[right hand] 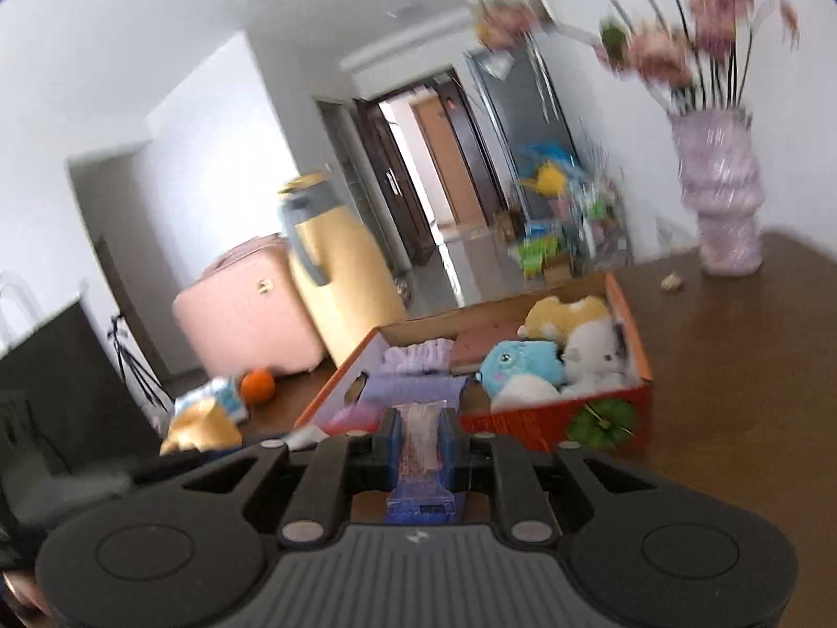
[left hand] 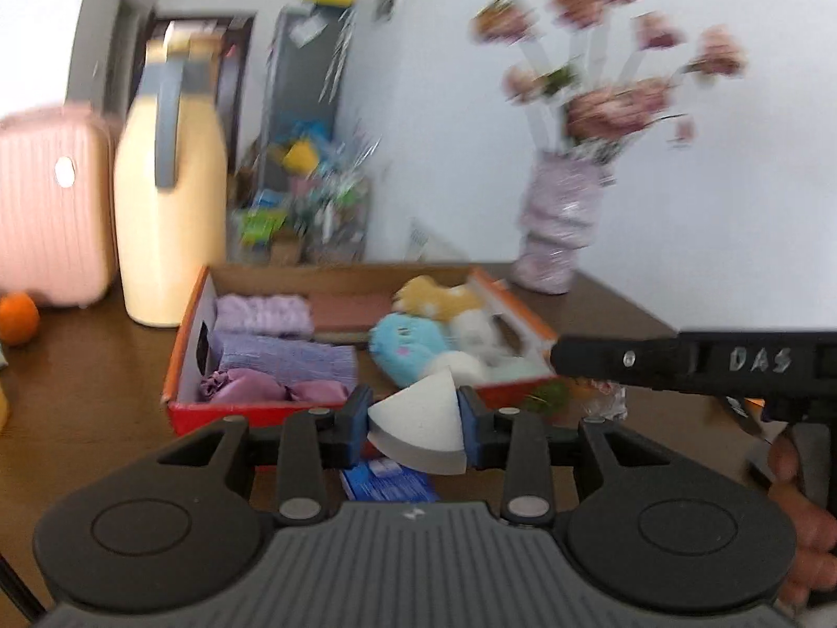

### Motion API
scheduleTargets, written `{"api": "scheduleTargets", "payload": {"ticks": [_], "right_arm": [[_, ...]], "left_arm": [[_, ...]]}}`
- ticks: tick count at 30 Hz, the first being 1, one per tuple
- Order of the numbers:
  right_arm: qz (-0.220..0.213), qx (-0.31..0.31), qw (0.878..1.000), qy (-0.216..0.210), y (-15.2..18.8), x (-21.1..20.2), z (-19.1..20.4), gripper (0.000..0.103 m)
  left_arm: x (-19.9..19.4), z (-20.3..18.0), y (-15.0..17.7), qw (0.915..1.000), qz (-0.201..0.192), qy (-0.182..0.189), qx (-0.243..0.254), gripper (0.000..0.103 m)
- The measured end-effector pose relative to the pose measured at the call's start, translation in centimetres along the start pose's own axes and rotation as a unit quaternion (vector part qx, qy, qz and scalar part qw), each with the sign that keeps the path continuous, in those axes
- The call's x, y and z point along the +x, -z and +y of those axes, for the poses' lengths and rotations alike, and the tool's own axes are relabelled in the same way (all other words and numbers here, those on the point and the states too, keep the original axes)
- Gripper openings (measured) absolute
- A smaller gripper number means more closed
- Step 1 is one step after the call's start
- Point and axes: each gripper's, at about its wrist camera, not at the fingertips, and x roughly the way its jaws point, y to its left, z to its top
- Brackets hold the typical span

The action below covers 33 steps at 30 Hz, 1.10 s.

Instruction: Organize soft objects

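Left gripper (left hand: 416, 421): jaws clenched on white wedge-shaped foam sponge (left hand: 418, 426), carried toward orange cardboard box (left hand: 219, 408). Right gripper (right hand: 421, 442): jaws grasping clear plastic packet (right hand: 420, 439).

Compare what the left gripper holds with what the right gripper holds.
The left gripper pinches a white wedge sponge: opaque, fan-shaped, wide between the fingers. The right gripper pinches a clear packet: see-through with pinkish contents, narrow and long, a blue end nearest the camera. Both are held off the table in front of the orange box.
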Motion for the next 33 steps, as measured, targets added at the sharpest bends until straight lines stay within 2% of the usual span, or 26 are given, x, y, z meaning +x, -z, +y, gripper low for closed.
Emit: {"api": "scheduleTargets", "payload": {"ticks": [3, 9, 11, 12, 13, 14, 15, 16, 18, 23, 27, 33], "right_arm": [[0.017, 0.042, 0.999, -0.009, -2.6, 5.5, -1.9, 0.015], [0.063, 0.030, 0.998, -0.004, -5.3, 14.8, -3.4, 0.015], [0.077, 0.021, 0.997, -0.005, -5.3, 16.9, -3.5, 0.018], [0.082, 0.019, 0.996, -0.005, -5.4, 17.8, -3.6, 0.019], [0.087, 0.013, 0.996, 0.000, -5.4, 18.6, -3.6, 0.023], [0.093, 0.006, 0.996, 0.004, -5.5, 19.2, -3.6, 0.025], [0.095, 0.000, 0.995, 0.007, -5.4, 19.6, -3.6, 0.026], [0.094, -0.004, 0.996, 0.007, -5.3, 19.6, -3.6, 0.027], [0.091, -0.005, 0.996, 0.007, -5.4, 19.6, -3.7, 0.028], [0.082, -0.001, 0.996, 0.015, -5.8, 17.4, -3.8, 0.029], [0.068, -0.013, 0.997, 0.022, -6.9, 13.3, -3.0, 0.031], [0.018, -0.082, 0.995, 0.055, -7.2, 3.9, 0.0, 0.053]], "left_arm": [[5.8, 2.1, -1.9, 0.9988, 0.035, -0.018, -0.029, 0.035], [13.7, 4.8, -3.7, 0.9962, 0.070, -0.022, -0.046, 0.037], [15.3, 5.1, -3.7, 0.9955, 0.082, -0.022, -0.042, 0.053], [15.9, 5.1, -3.6, 0.9954, 0.084, -0.019, -0.041, 0.056], [16.3, 5.1, -3.6, 0.9951, 0.088, -0.017, -0.042, 0.064], [16.8, 5.1, -3.4, 0.9946, 0.094, -0.010, -0.044, 0.069], [17.2, 5.2, -3.4, 0.9943, 0.096, 0.000, -0.045, 0.069], [17.4, 5.3, -3.2, 0.9940, 0.097, 0.014, -0.049, 0.069], [17.3, 5.5, -3.1, 0.9941, 0.094, 0.018, -0.050, 0.069], [15.3, 6.8, -4.0, 0.9957, 0.074, -0.007, -0.055, 0.070], [11.2, 8.2, -5.4, 0.9963, 0.044, -0.050, -0.055, 0.072], [3.2, 8.7, -6.2, 0.9922, -0.003, -0.121, -0.032, 0.084]]}}
